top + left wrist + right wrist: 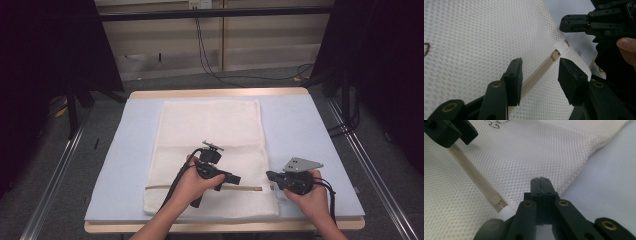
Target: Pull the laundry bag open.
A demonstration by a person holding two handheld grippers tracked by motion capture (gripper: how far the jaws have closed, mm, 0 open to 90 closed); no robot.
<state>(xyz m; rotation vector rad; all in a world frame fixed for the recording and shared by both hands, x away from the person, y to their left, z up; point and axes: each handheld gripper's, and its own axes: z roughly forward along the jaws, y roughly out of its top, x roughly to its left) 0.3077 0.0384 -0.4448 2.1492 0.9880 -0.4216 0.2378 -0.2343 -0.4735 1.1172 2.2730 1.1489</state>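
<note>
White mesh laundry bag (210,150) lies flat; left gripper (540,75) fingers stand half open astride its beige zipper (537,72), holding nothing; right gripper (541,187) fingers are closed, empty, at the zipper's end.

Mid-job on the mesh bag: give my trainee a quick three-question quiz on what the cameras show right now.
1. True or false: the jaws of the left hand-held gripper stand apart, one on each side of the zipper.
2. How do the jaws of the right hand-held gripper stand? A) wide open B) closed together C) clamped on the zipper pull
3. What lies between the white mesh bag and the table?

Key
1. True: the zipper runs through the gap and the pads do not press on it.
2. B: they meet with nothing visibly between them, at the bag's edge.
3. A pale blue mat.
</note>
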